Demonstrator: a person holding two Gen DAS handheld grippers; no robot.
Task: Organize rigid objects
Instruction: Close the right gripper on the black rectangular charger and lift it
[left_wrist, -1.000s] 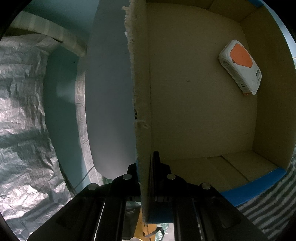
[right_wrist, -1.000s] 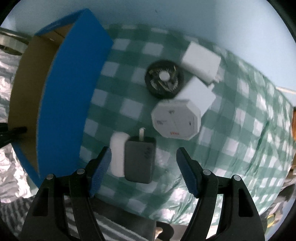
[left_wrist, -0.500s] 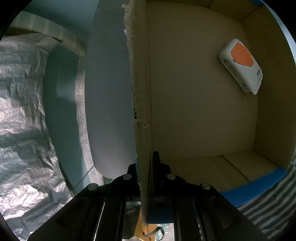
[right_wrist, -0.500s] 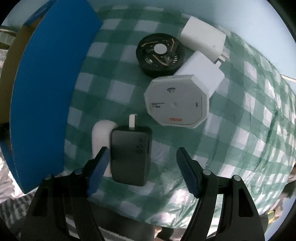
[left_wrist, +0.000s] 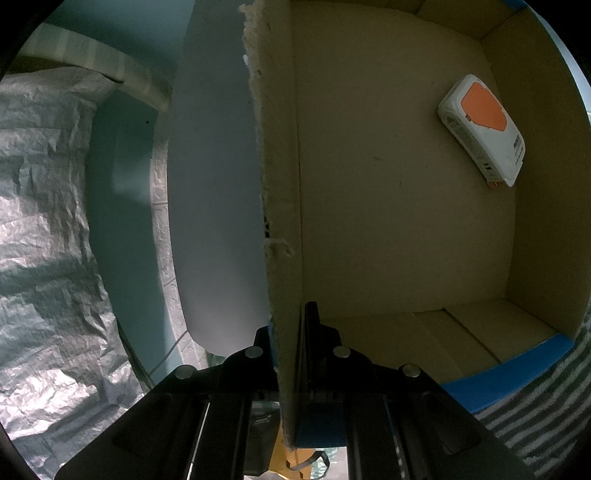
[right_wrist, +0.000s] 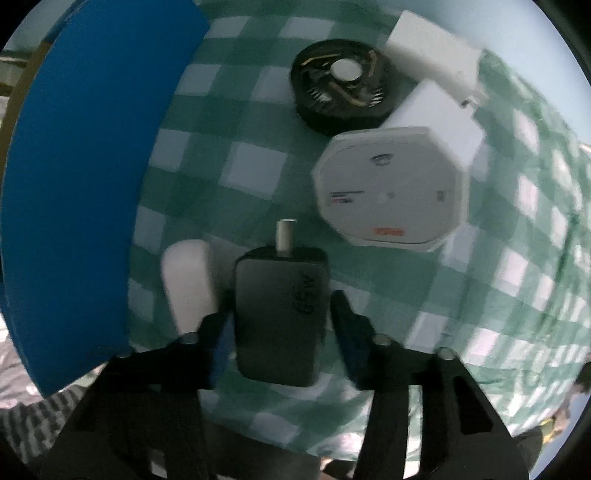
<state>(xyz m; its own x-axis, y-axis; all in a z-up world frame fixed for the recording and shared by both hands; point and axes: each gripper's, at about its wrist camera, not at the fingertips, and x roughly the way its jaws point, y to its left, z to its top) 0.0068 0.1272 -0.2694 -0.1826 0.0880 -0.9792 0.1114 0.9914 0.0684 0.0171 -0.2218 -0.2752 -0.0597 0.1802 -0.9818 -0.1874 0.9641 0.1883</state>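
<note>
The left hand-held gripper (left_wrist: 291, 325) was clamped on the box (left_wrist: 280, 184) wall. The right hand-held gripper (right_wrist: 280, 314) had just been closing around the charger (right_wrist: 280, 317) on the table (right_wrist: 258, 166), pads not clearly pressing; the white piece (right_wrist: 188, 284) beside it might snag the left pad

A green and white checked cloth (right_wrist: 236, 173) covers the table. On it lie a black charger (right_wrist: 280, 317), a small white case (right_wrist: 190, 284), a white eight-sided box (right_wrist: 391, 192), a black round fan (right_wrist: 341, 96) and two white plugs. A blue box (right_wrist: 81, 184) stands at the cloth's left edge.
</note>
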